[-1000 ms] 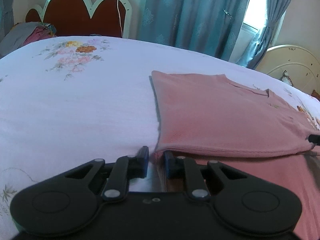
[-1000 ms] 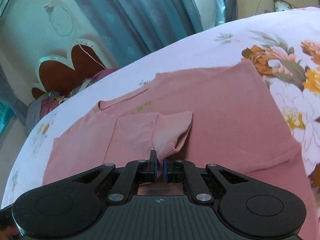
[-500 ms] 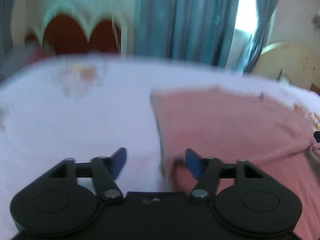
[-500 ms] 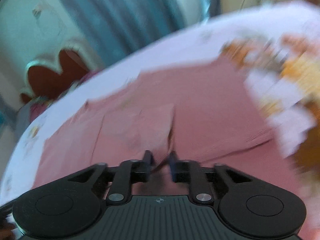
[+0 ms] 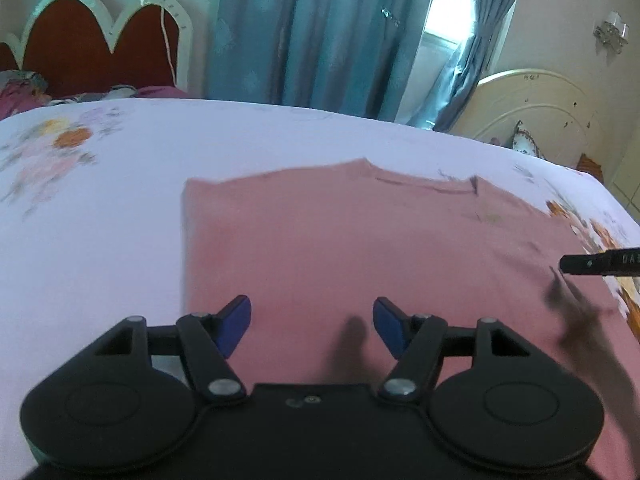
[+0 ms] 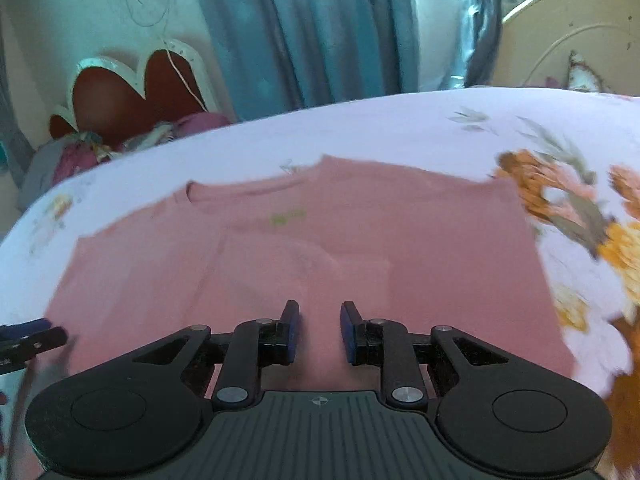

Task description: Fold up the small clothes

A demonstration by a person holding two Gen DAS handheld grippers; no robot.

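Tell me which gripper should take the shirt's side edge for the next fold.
Probably left. The left gripper is open right by the pink shirt's near side edge; the right gripper, also open, sits over the shirt's middle.

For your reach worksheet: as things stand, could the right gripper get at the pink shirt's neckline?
Probably yes: the right gripper is open above the pink shirt, and nothing lies between it and the neckline.

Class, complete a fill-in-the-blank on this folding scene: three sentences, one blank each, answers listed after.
1. The garment lying on the bed is ____ in colour.
2. The left gripper has its jaws ____.
3. The bedsheet is printed with ____.

Answers: pink; open; flowers
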